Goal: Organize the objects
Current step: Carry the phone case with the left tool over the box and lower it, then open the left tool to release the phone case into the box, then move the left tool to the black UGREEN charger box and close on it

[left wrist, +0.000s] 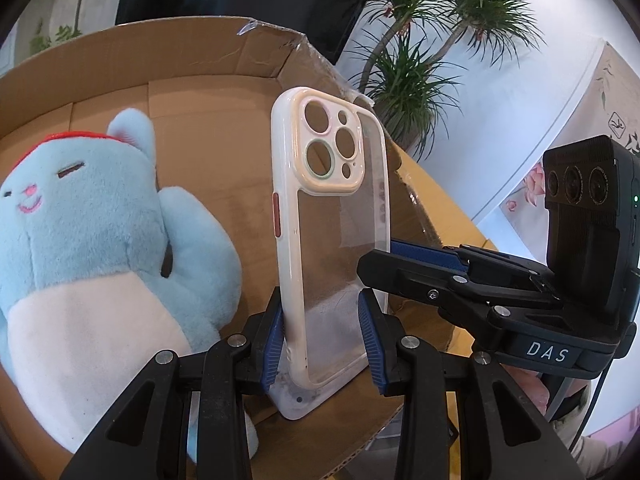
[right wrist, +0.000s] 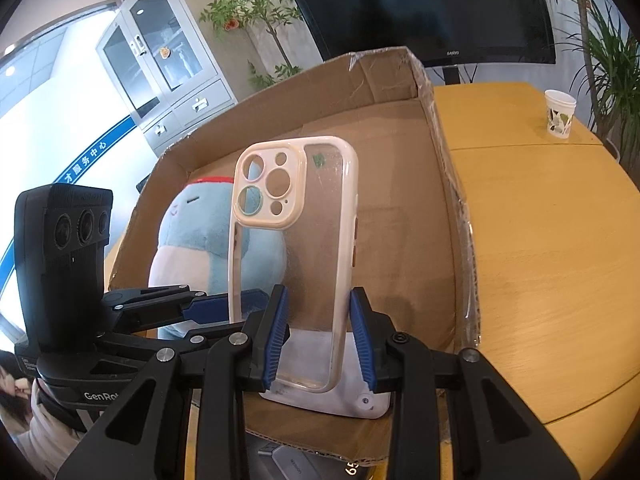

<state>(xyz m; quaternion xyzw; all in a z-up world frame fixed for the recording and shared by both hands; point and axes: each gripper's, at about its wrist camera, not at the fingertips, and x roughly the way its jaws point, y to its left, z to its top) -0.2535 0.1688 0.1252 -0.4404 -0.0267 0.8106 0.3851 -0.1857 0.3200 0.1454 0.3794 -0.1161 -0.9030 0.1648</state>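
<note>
Left gripper [left wrist: 324, 336] clamps the lower end of a clear phone case [left wrist: 332, 248]; right gripper [right wrist: 320, 336] clamps the same case from the other side. Case stands upright over the cardboard box [right wrist: 400, 184], beside a blue plush toy [left wrist: 92, 248] lying in it.

Box floor [right wrist: 400, 216] is bare along its right wall & far-right corner, w/ room to pass; blue plush [left wrist: 92, 248] fills the left side, wall [right wrist: 444, 184] fences the right.
</note>
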